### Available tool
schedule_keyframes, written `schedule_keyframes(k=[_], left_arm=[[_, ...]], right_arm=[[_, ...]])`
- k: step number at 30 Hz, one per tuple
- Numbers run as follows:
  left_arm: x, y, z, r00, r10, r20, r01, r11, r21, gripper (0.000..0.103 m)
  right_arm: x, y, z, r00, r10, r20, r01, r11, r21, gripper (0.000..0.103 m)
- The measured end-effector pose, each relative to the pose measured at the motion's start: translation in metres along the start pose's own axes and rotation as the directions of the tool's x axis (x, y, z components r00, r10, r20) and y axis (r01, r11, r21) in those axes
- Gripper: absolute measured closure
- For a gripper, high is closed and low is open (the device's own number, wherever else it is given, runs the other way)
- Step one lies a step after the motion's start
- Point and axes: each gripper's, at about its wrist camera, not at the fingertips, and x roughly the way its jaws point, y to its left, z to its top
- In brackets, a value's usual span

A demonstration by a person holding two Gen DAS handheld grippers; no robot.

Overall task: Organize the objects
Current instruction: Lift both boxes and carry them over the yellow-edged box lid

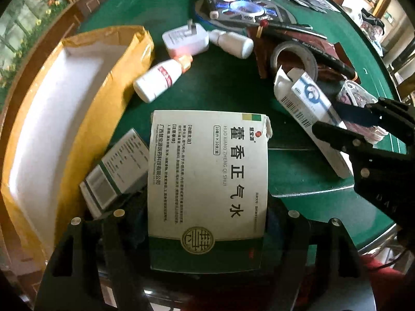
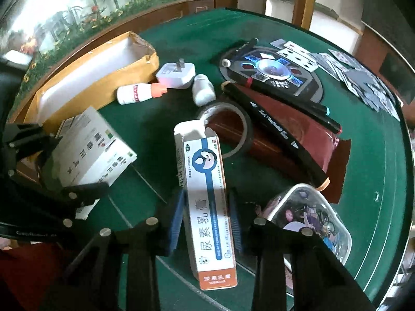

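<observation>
My right hand-held gripper (image 2: 206,223) pinched the cream box (image 2: 207,199), tilted just above the green surface (image 2: 160,134). My left hand-held gripper (image 1: 207,230) clasped the wide medicine box (image 1: 207,176) beside the open carton (image 1: 52,119). The carton looked empty. Two bottles (image 1: 162,77), a charger (image 1: 185,40), tape (image 2: 228,127) and cards (image 2: 350,72) lay unsorted; most sorting remained, I judged.

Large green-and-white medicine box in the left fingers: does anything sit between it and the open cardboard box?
Yes. A smaller medicine box leans against the cardboard box wall, right beside the large medicine box that the left gripper holds.
</observation>
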Motion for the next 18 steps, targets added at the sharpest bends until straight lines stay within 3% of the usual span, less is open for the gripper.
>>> schedule_keyframes(k=[8,18], left_arm=[[-0.010,-0.005,-0.006,0.995,0.063,0.081,-0.067,0.996,0.054,0.031],[-0.030,0.004,-0.018,0.988,0.101,0.121,-0.110,0.992,0.069,0.031]], right_arm=[[-0.014,0.010,-0.001,0.998,0.046,0.033,-0.047,0.998,0.033,0.076],[-0.037,0.008,0.006,0.993,0.058,0.102,-0.068,0.994,0.091,0.076]])
